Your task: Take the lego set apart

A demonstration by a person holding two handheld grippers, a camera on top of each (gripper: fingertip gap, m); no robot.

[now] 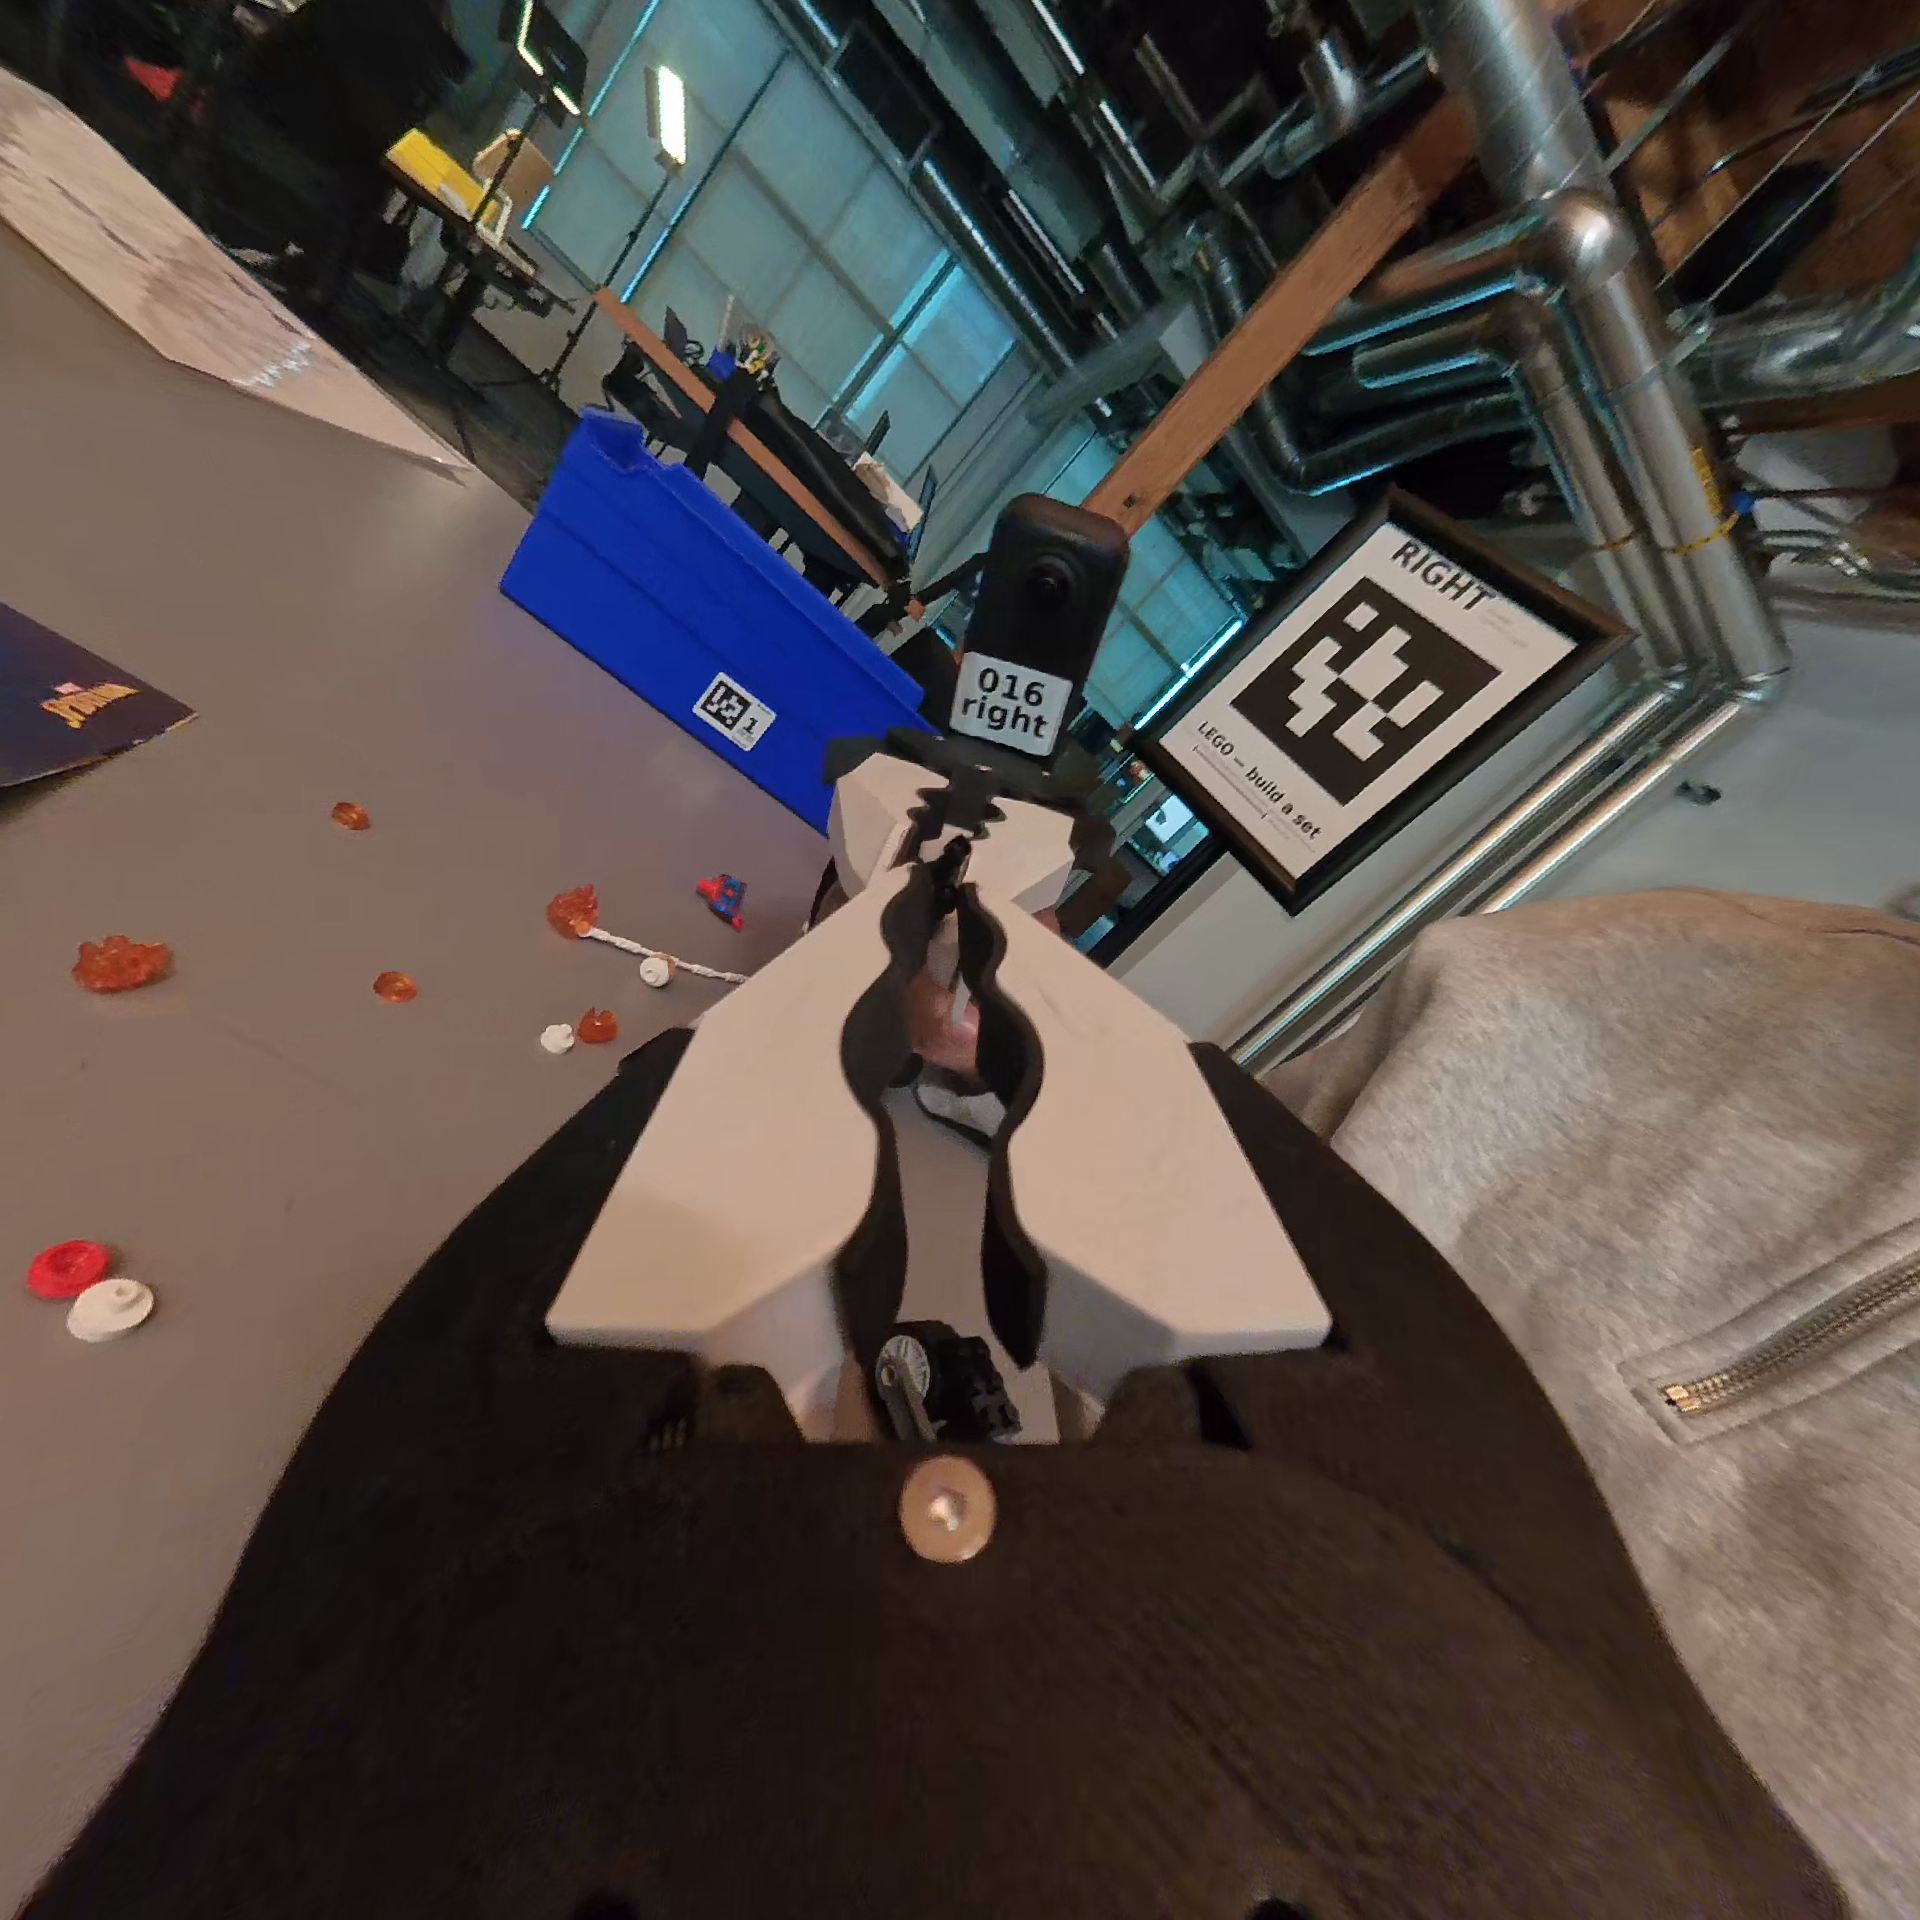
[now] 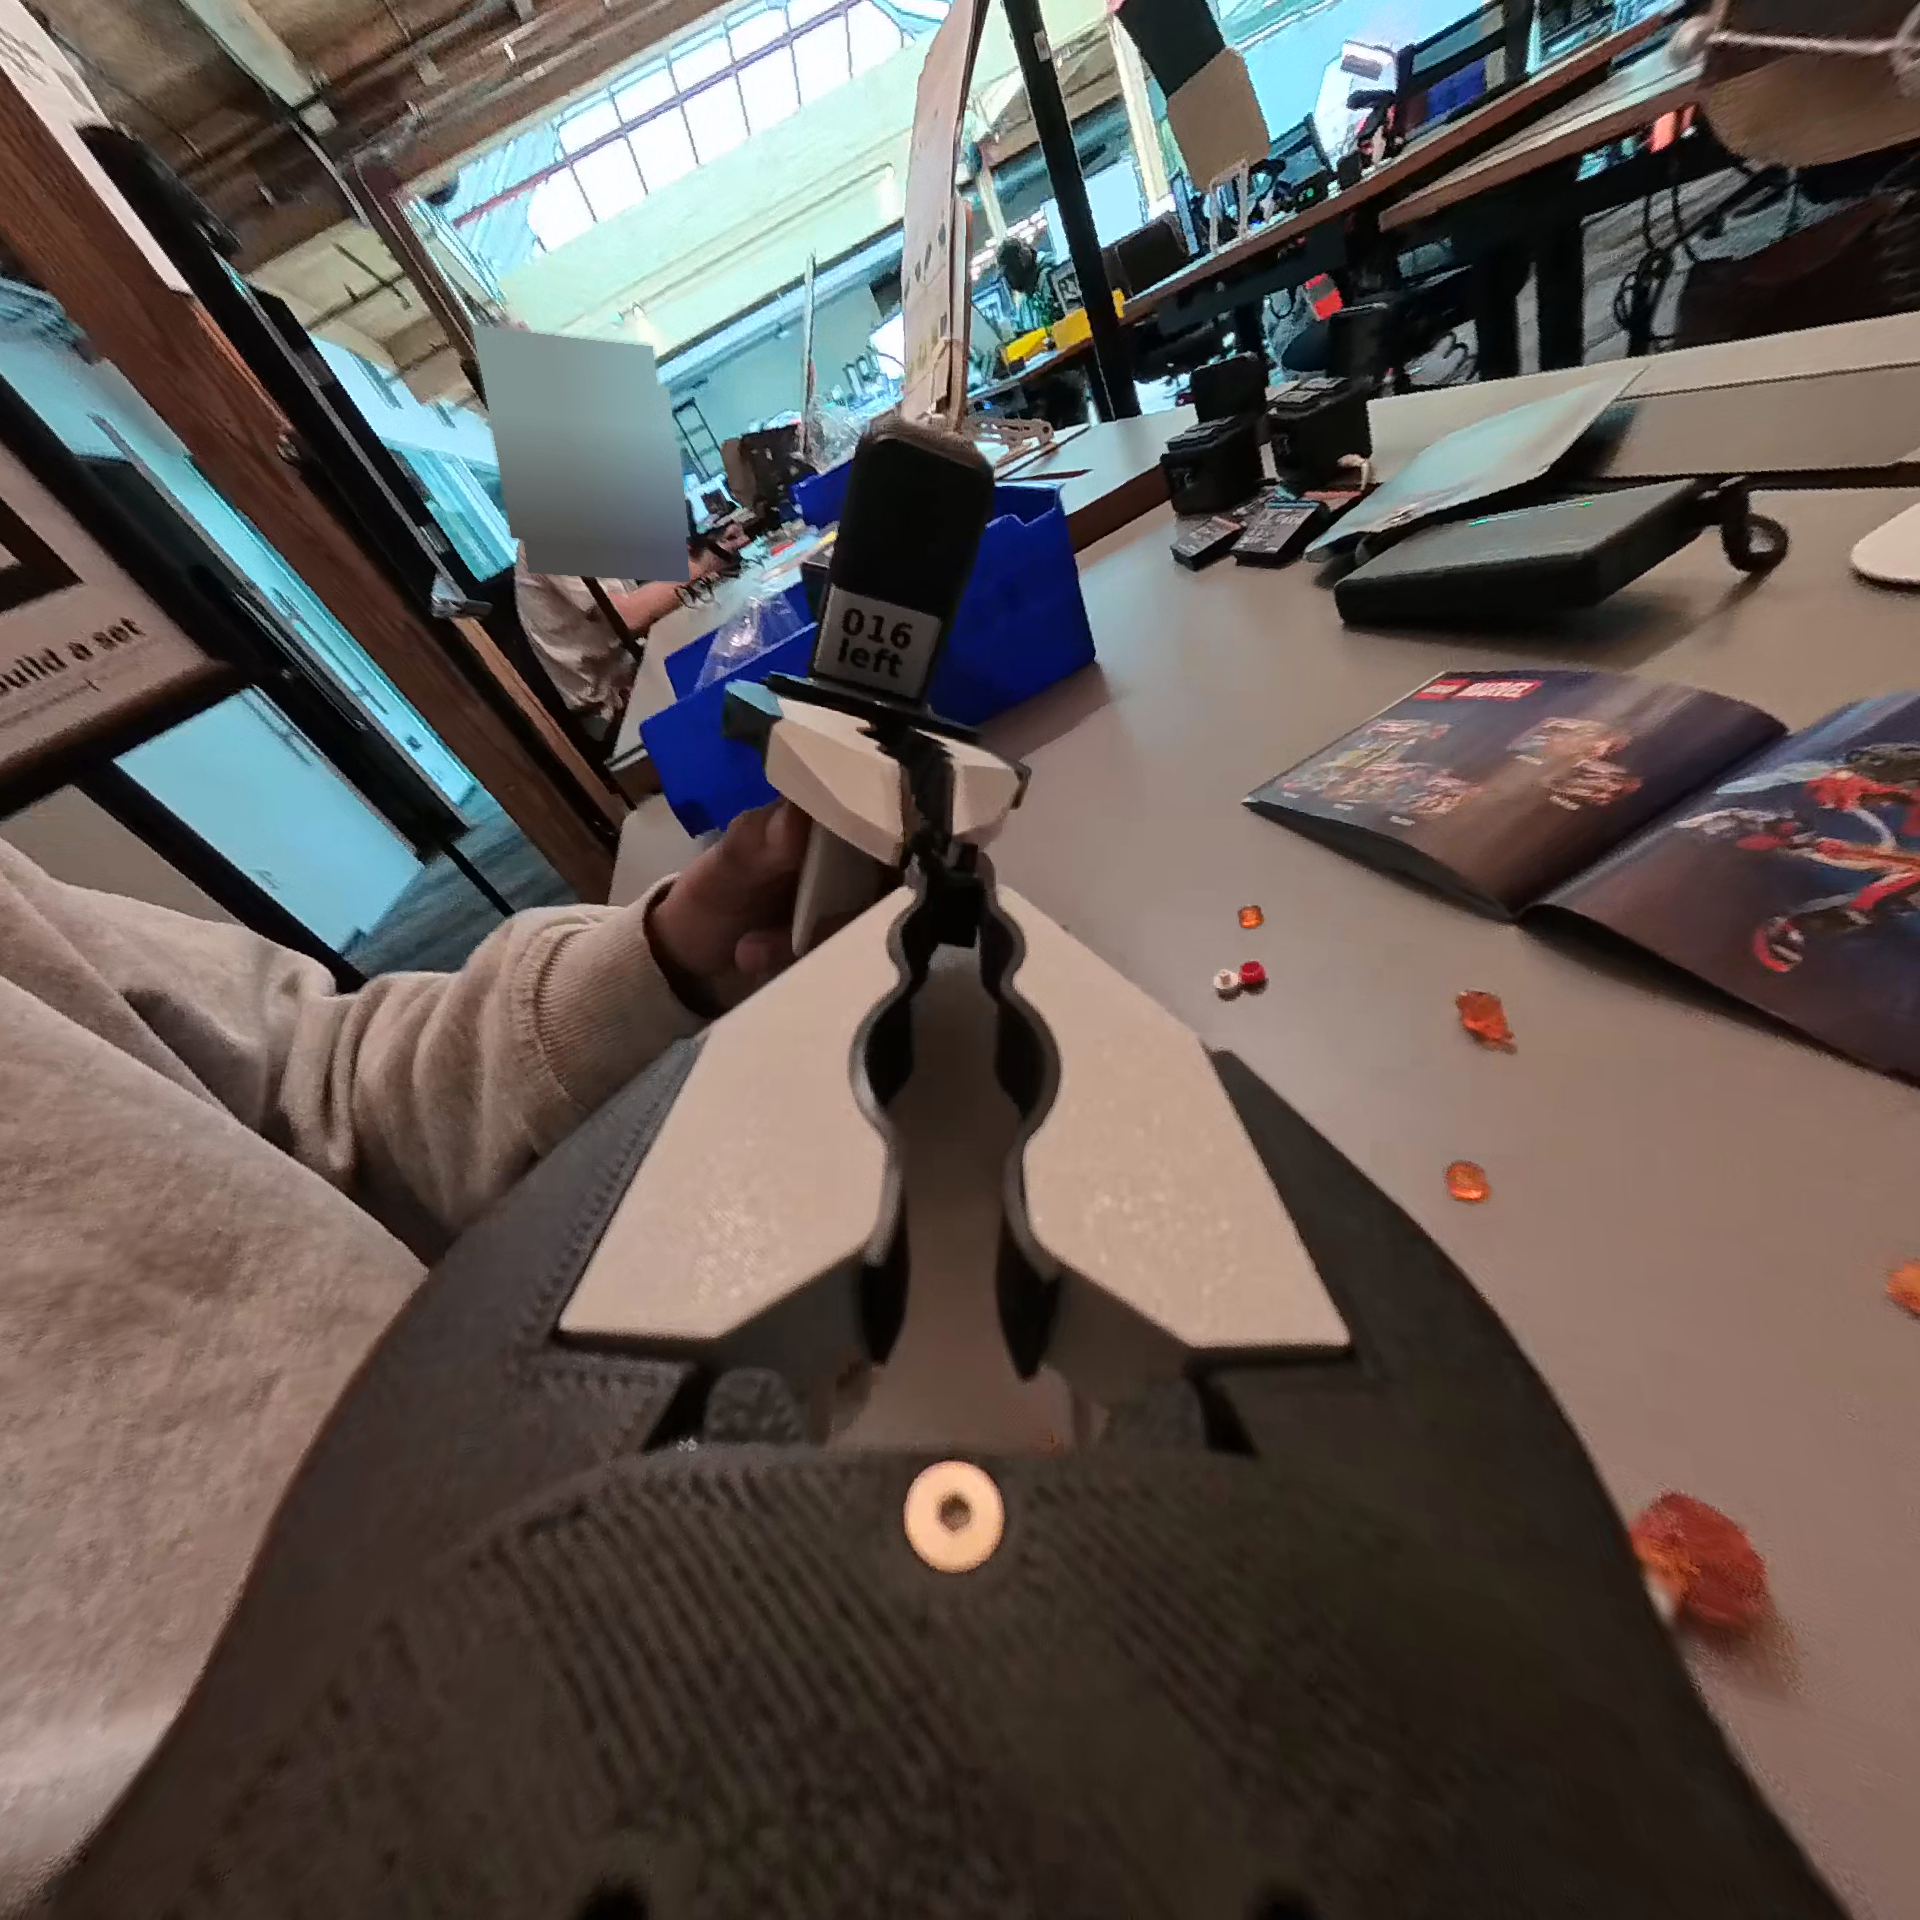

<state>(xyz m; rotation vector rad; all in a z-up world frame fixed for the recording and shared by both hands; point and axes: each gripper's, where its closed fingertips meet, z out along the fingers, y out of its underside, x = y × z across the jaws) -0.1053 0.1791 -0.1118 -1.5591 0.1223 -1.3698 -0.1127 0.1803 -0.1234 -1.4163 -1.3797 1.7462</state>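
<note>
My left gripper (image 1: 940, 878) and my right gripper (image 2: 940, 909) meet tip to tip above the grey table (image 1: 312, 1091). Both are shut on a small black lego piece (image 1: 951, 860), which also shows in the right wrist view (image 2: 940, 883). The piece is mostly hidden by the fingertips. Taken-off parts lie on the table: orange translucent flame pieces (image 1: 120, 961), a red round piece (image 1: 68, 1268), a white round piece (image 1: 109, 1309), a white string with studs (image 1: 665, 961) and a small red-and-blue piece (image 1: 724, 899). A black and grey part (image 1: 935, 1371) shows in the gap near my left gripper's base.
A blue bin (image 1: 675, 603) stands at the table's far side, also in the right wrist view (image 2: 1018, 613). An open instruction booklet (image 2: 1558, 800) lies to the right. A framed marker sign (image 1: 1371, 696) stands beyond the edge. A person's grey sleeve (image 2: 312, 1091) is close by. The tips of both grippers are at nearly the same place.
</note>
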